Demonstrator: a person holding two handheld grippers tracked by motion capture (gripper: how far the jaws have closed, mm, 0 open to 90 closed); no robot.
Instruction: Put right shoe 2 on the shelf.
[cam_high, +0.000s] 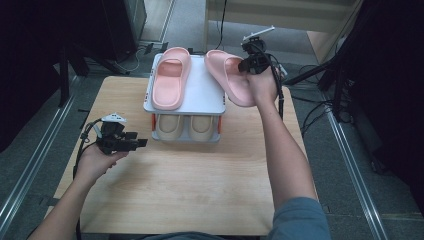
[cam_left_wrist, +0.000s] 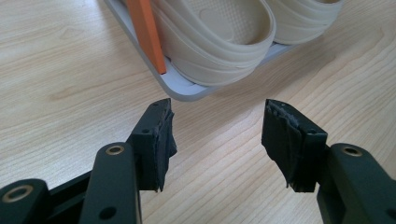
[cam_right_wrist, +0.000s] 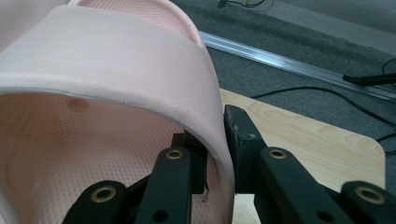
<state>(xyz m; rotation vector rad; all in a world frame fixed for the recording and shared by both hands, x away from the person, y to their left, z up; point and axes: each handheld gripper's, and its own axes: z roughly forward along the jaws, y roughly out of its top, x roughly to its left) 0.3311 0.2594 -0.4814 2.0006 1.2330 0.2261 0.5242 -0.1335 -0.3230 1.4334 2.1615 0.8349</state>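
Note:
My right gripper (cam_high: 248, 65) is shut on the strap of a pink slipper (cam_high: 226, 75) and holds it tilted at the right rear corner of the grey two-shelf rack (cam_high: 205, 92). In the right gripper view the jaws (cam_right_wrist: 217, 135) pinch the side of that slipper's strap (cam_right_wrist: 107, 60). A second pink slipper (cam_high: 171, 80) lies on the left of the top shelf. Two beige slippers (cam_high: 170, 126) (cam_high: 202, 125) sit on the lower shelf. My left gripper (cam_high: 141, 143) stands open over the table, left of the rack's front; its jaws (cam_left_wrist: 217, 135) hold nothing.
The rack's lower tray rim (cam_left_wrist: 182, 91) and an orange post (cam_left_wrist: 147, 32) lie just ahead of the left jaws, with the beige slippers (cam_left_wrist: 219, 37) behind. The wooden table (cam_high: 200, 185) stretches toward the person. Cables and metal rails run over the floor around it.

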